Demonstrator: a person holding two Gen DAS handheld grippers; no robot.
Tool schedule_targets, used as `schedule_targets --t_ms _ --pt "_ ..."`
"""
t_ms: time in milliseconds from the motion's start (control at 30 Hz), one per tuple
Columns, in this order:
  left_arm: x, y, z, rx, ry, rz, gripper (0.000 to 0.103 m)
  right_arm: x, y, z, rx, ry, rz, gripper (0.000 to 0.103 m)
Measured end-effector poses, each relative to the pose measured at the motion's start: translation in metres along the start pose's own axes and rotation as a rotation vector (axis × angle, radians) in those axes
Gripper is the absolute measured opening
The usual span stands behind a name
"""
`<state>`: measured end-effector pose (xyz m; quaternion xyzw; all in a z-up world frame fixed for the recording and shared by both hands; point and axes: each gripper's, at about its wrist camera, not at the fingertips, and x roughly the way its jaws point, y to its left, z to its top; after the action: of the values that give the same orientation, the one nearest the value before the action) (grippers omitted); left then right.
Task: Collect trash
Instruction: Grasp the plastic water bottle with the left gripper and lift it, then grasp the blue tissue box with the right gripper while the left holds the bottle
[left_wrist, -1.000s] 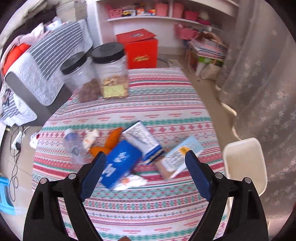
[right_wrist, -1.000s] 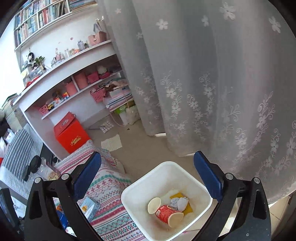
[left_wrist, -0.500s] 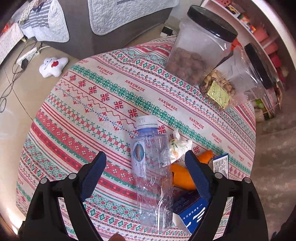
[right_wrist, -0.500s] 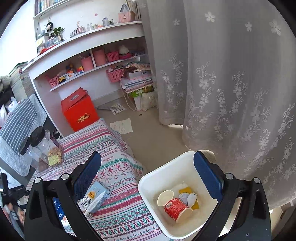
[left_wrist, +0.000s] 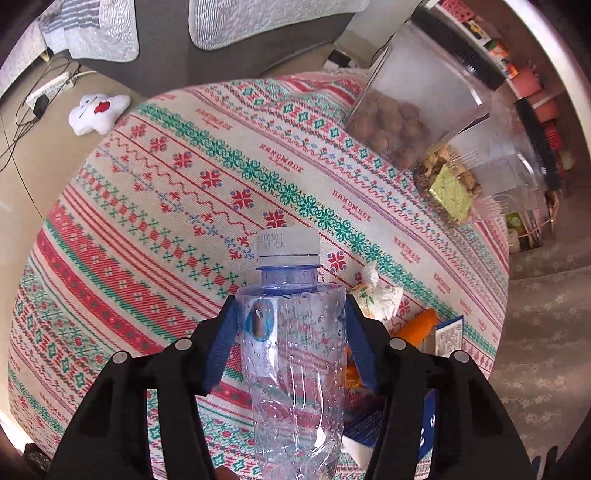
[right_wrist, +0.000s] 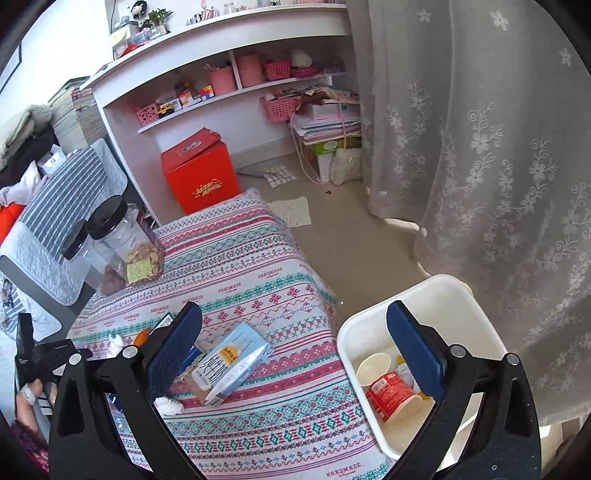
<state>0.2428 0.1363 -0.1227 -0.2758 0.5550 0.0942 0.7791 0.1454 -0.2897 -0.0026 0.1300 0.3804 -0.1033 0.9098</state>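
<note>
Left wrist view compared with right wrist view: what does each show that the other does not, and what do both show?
Only the left wrist view shows the clear plastic water bottle between the closing left gripper, its pads against it.

Only the right wrist view shows the white square bin holding a red cup, and the open right gripper.

Both show the striped patterned tablecloth and black-lidded clear jars.
</note>
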Motion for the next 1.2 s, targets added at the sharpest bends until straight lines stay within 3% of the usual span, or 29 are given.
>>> schedule_targets --t_ms 133,233,367,467,567,733,1000,1100,1167,1200 --pt "-0.071 0.008 -0.021 0.035 -0.110 -0.101 0.056 0.009 0.017 -0.009 -0.021 0.066 0.076 0.096" --pt "-0.137 0.010 -0.044 0.088 -0.262 -0.165 0.056 0.023 0.038 -0.020 -0.016 0.164 0.164 0.096" --pt "-0.202 0.008 -0.062 0.157 -0.521 -0.128 0.056 0.050 0.079 -0.044 -0.010 0.299 0.188 0.096" --pt "-0.223 0.004 -0.066 0.237 -0.632 -0.083 0.056 0.081 0.110 -0.057 0.104 0.452 0.219 0.096" --pt "-0.230 0.008 -0.062 0.255 -0.648 -0.089 0.056 0.101 0.146 -0.068 0.118 0.517 0.193 0.095" --pt "-0.235 0.025 -0.053 0.233 -0.622 -0.123 0.056 0.118 0.191 -0.079 0.058 0.521 0.095 0.093" --pt "-0.230 0.040 -0.049 0.221 -0.597 -0.125 0.056 0.145 0.207 -0.088 0.055 0.573 0.041 0.091" --pt "-0.226 0.041 -0.048 0.226 -0.583 -0.112 0.056 0.154 0.205 -0.090 0.080 0.601 0.057 0.078" --pt "-0.221 0.041 -0.048 0.228 -0.572 -0.107 0.056 0.158 0.202 -0.091 0.091 0.616 0.073 0.058" --pt "-0.219 0.041 -0.048 0.227 -0.566 -0.105 0.056 0.159 0.201 -0.090 0.098 0.619 0.089 0.056"
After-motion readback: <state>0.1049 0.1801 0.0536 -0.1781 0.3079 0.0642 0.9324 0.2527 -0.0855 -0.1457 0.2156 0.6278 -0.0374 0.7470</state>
